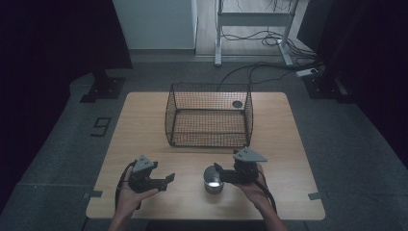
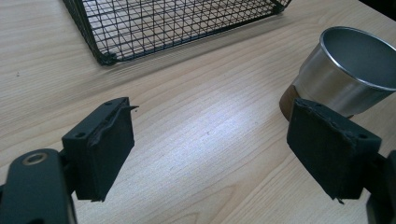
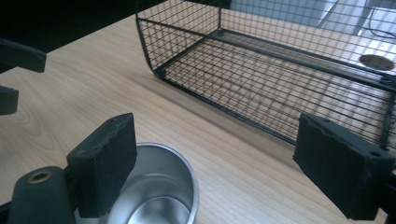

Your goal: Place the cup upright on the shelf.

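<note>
Your two forearms come in from the near edge of the pale wooden table (image 1: 288,144), each hand carrying a black two-jaw gripper. Between them, near that edge, the small shiny steel cup (image 1: 212,180) stands upright and empty. Your right gripper (image 1: 219,169) hangs just above and beside the cup, jaws parted wide, gripping nothing; one pad sits over the rim without pressing on it. Your left gripper (image 1: 169,180) rests apart to the cup's left, jaws released and empty. Beyond both stands the black wire mesh basket (image 1: 209,115), open-topped, near the table's middle.
</note>
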